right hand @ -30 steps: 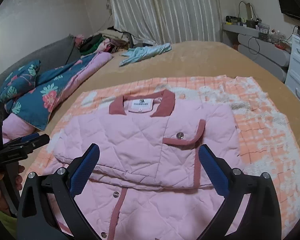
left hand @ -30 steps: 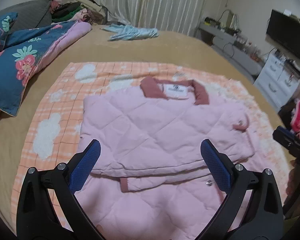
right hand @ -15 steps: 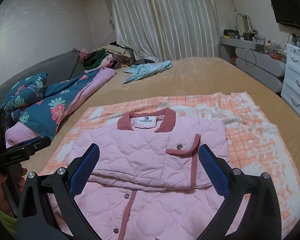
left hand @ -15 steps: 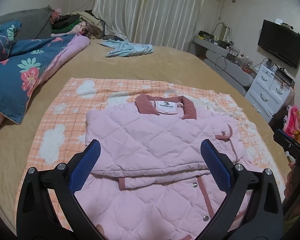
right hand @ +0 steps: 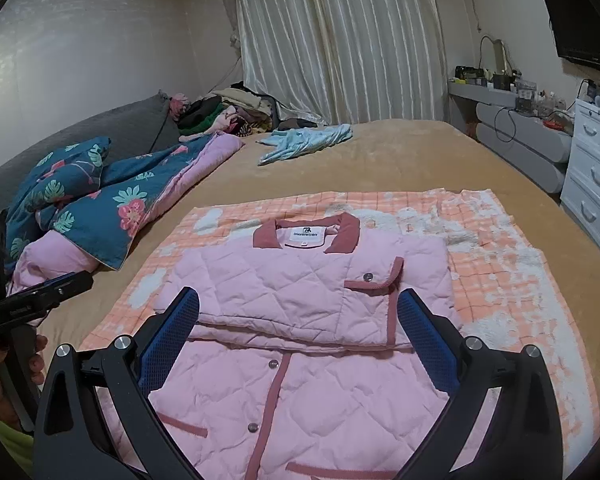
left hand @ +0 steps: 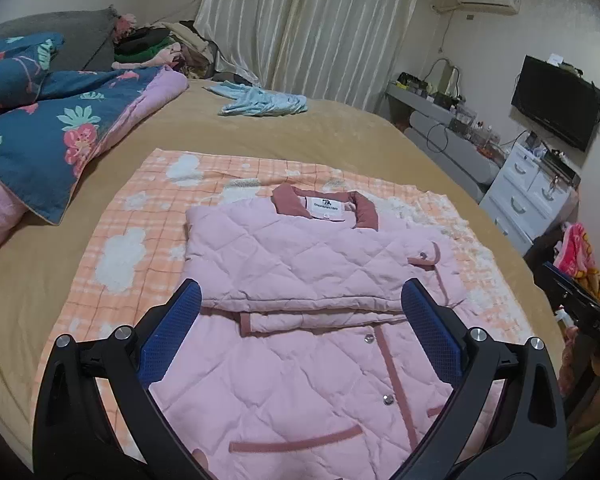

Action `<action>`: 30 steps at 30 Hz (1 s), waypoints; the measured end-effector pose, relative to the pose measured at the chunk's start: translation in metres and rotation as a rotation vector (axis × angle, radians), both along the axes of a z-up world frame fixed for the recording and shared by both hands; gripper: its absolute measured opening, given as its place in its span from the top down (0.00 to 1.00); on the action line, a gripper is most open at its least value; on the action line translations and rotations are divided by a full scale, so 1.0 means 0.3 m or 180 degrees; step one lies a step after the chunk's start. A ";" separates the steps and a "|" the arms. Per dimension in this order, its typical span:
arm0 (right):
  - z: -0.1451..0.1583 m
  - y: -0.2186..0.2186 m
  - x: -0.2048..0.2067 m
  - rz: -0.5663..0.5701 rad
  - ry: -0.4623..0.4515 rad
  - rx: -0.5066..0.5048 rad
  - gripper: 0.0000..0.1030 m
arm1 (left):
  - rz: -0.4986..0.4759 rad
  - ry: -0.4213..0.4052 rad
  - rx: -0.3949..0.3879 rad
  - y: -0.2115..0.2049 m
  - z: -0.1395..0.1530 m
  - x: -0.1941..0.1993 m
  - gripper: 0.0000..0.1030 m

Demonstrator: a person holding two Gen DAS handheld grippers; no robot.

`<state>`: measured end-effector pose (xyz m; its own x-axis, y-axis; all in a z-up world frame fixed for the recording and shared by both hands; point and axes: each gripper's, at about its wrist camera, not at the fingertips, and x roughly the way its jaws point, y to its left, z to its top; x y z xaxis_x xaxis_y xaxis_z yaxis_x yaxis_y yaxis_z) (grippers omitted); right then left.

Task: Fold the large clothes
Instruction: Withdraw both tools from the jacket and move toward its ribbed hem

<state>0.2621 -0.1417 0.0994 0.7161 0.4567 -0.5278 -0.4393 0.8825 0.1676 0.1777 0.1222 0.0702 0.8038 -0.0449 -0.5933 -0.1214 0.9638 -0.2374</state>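
Now both grippers sit higher and further back than 1 s ago: more of the room shows, jacket looks smaller. Judged: sleeve folds done, hands off, next is the hem-to-collar fold.

Left gripper (left hand: 300,328): fingers spread, holding nothing. Right gripper (right hand: 298,332): same (left one seen at its frame edge).

Jacket (right hand: 300,304) lies flat below and ahead of both, apart from the fingers, hem nearest, collar far, on the checked blanket (right hand: 500,280) on the bed (left hand: 300,136).

Jacket (left hand: 300,304) on blanket (left hand: 148,216) on bed (left hand: 340,136)
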 end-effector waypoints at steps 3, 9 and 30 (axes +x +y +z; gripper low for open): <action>0.027 -0.021 -0.037 -0.0029 -0.0029 0.0033 0.04 | 0.0018 -0.0046 0.0032 -0.005 0.029 -0.044 0.09; 0.073 -0.063 -0.111 -0.0060 -0.0102 0.0027 0.04 | 0.0053 -0.0113 0.0060 -0.008 0.070 -0.119 0.09; 0.105 -0.222 -0.308 -0.0215 -0.0147 -0.0005 0.04 | 0.0152 -0.0108 0.0226 -0.047 0.095 -0.321 0.09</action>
<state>0.1696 -0.2083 0.1310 0.7688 0.4058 -0.4942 -0.3861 0.9107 0.1471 0.0813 0.1082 0.0989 0.8237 0.0351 -0.5659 -0.1606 0.9717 -0.1735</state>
